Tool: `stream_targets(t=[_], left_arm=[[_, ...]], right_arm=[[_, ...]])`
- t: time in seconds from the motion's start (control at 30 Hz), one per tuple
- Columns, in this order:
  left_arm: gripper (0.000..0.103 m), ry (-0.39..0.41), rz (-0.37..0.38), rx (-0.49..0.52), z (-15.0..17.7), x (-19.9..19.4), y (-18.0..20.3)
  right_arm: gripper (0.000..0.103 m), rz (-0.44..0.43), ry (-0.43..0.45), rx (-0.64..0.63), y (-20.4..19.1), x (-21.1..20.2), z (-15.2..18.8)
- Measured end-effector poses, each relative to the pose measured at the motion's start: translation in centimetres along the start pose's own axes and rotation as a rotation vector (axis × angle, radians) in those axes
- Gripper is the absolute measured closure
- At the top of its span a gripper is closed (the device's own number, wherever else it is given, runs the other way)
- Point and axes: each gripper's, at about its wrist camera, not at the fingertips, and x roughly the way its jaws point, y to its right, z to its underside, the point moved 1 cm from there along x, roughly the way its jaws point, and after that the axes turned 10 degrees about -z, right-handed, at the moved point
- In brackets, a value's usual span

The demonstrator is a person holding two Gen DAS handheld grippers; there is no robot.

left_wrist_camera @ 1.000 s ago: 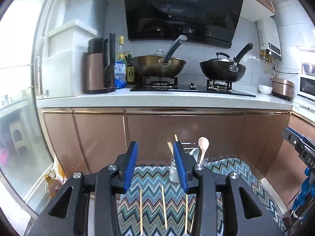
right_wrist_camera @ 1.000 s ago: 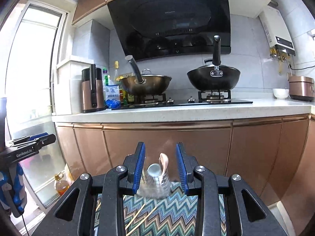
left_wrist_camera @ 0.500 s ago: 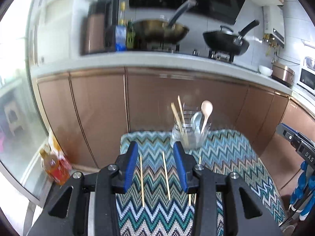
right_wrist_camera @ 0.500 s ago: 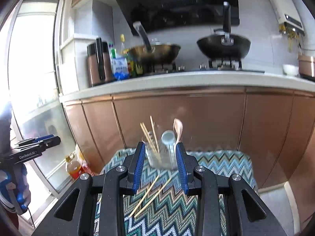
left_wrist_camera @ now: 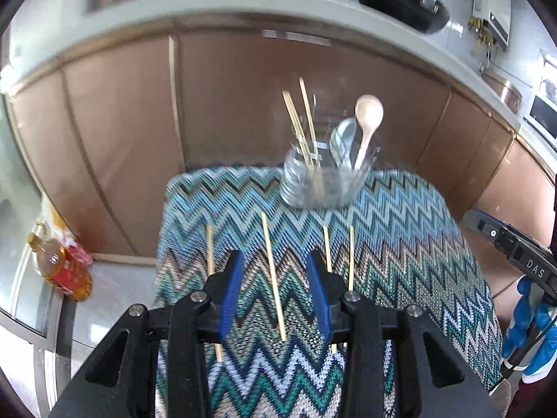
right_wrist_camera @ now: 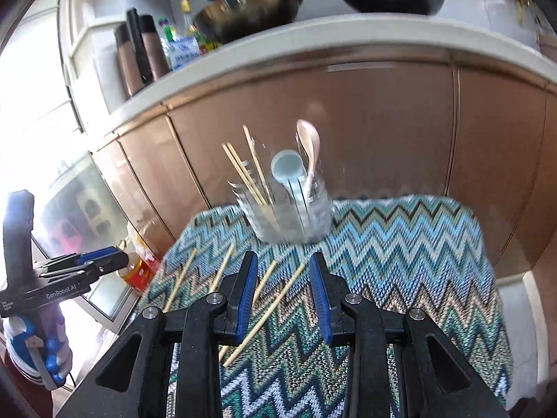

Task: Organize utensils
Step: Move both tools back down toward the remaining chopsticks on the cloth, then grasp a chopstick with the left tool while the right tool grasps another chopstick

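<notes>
A clear holder [left_wrist_camera: 322,181] [right_wrist_camera: 290,214] stands at the far edge of a zigzag-patterned cloth [left_wrist_camera: 410,244] [right_wrist_camera: 400,244]. It holds chopsticks [left_wrist_camera: 301,122], a pale wooden spoon [left_wrist_camera: 368,115] [right_wrist_camera: 310,142] and a light blue spoon [right_wrist_camera: 287,170]. Several loose chopsticks [left_wrist_camera: 273,278] [right_wrist_camera: 268,311] lie on the cloth in front of it. My left gripper [left_wrist_camera: 275,261] hovers open above the loose chopsticks, nothing between its blue pads. My right gripper [right_wrist_camera: 282,263] is open too, above the chopsticks, pointing at the holder.
Copper-coloured cabinets [left_wrist_camera: 243,97] under a white counter [right_wrist_camera: 313,38] with pans stand behind the cloth. An oil bottle [left_wrist_camera: 61,268] sits on the floor at left. The other gripper, held by a blue-gloved hand, shows at the edge of each view [left_wrist_camera: 515,254] [right_wrist_camera: 59,278].
Both grippers have dropped and tipped downward toward the cloth. The holder and loose chopsticks now fill the middle of each view; the stove has slid to the top edge.
</notes>
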Motion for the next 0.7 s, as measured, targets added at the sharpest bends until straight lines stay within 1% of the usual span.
stream_targets(t=[0.1, 0.2, 0.37, 0.43, 0.5, 0.6, 0.7], left_arm=[[0.068, -0.049, 0.017, 0.004, -0.1, 2.7, 0.7], [0.068, -0.091, 0.018, -0.004, -0.6, 5.1, 0.8], [0.068, -0.170, 0.020, -0.020, -1.7, 8.7, 0.2], [0.068, -0.200, 0.024, -0.020, -2.3, 10.0, 0.1], [0.068, -0.247, 0.042, -0.010, -2.8, 11.6, 0.2], [0.068, -0.302, 0.053, -0.009, -3.4, 13.9, 0.4], [0.068, -0.352, 0.059, -0.016, -3.8, 16.1, 0.5]], right_arm=[[0.072, -0.003, -0.028, 0.026, 1.3, 1.6, 0.3], [0.072, -0.010, -0.064, 0.036, 2.1, 3.1, 0.5], [0.075, -0.060, -0.136, 0.045, 1.8, 6.5, 0.7], [0.075, -0.100, -0.170, 0.061, 1.4, 8.4, 0.8], [0.076, -0.121, -0.210, 0.077, 0.9, 10.5, 0.8], [0.078, -0.133, -0.278, 0.087, 0.3, 13.8, 1.1], [0.079, -0.115, -0.342, 0.108, 0.4, 16.8, 1.5]])
